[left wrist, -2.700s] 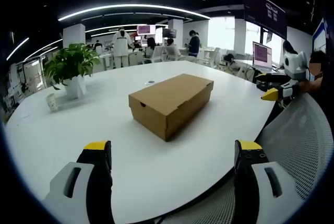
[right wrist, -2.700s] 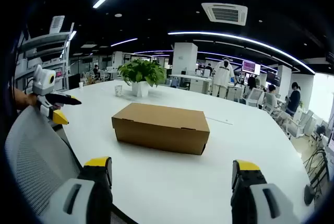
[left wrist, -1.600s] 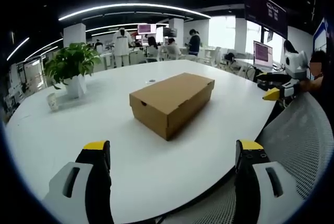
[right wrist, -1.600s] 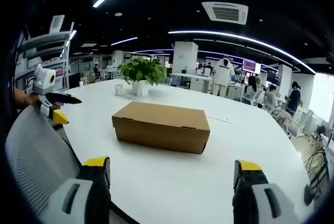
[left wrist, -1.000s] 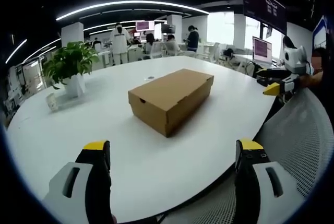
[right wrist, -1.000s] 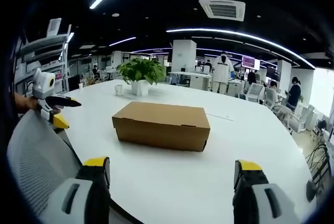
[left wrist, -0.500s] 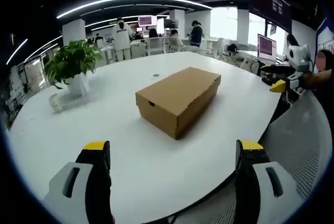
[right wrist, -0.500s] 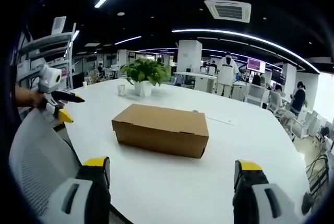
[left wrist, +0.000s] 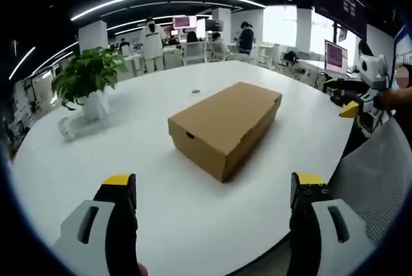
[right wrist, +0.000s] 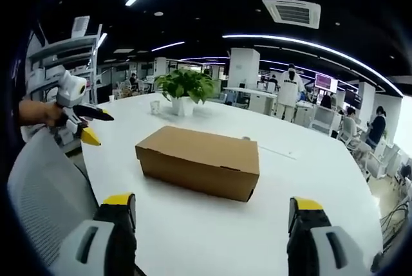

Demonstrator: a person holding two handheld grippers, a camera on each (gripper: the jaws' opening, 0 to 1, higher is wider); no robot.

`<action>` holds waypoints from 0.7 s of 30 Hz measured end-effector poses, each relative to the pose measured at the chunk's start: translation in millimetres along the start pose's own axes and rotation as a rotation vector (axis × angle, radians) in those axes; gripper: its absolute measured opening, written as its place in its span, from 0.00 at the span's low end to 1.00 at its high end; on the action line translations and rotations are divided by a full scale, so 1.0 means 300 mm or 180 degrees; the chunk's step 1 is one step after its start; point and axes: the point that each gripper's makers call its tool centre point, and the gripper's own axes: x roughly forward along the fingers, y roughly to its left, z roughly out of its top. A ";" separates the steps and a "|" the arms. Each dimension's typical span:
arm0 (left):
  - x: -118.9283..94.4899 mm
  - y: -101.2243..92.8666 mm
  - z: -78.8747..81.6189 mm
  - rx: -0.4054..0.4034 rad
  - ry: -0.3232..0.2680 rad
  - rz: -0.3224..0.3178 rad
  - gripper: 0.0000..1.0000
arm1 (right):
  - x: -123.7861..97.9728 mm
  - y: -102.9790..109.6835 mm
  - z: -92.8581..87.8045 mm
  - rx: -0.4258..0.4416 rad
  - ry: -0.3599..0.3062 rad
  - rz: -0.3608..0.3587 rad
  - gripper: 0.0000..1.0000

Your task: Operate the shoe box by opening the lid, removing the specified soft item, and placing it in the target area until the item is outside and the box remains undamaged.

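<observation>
The cardboard shoe box (left wrist: 225, 125) is sitting closed on the white round table (left wrist: 129, 160), lid down, nothing yet taken out. Seen from the left gripper (left wrist: 212, 192), it is lying ahead and slightly to the right, its long axis running away diagonally so that one short end, with a small notch in it, is facing the jaws. Seen from the right gripper (right wrist: 209, 208), the shoe box (right wrist: 199, 160) is presenting its long side broadside, ahead and a little left of centre. Both grippers are standing released, jaws spread wide and holding nothing, well apart from the box. I judge neither clearly nearer; the long lid edge is facing the right gripper, which suits lifting. A potted plant (left wrist: 87, 83) is standing further off on the table.
</observation>
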 end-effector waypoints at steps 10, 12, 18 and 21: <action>0.083 -0.017 0.010 0.0007 0.0050 -0.0029 0.99 | 0.069 -0.049 0.014 -0.0101 -0.0039 0.0127 0.95; 0.101 -0.021 0.020 -0.0001 0.0048 -0.0036 0.99 | 0.088 -0.066 0.016 -0.0087 -0.0054 0.0143 0.94; 0.155 -0.036 0.032 0.0019 0.0071 -0.0076 0.99 | 0.142 -0.107 -0.004 -0.0105 0.0042 0.0179 0.95; 0.177 -0.040 0.025 0.0023 0.0099 -0.0095 0.99 | 0.163 -0.120 -0.015 -0.0113 0.0083 0.0195 0.95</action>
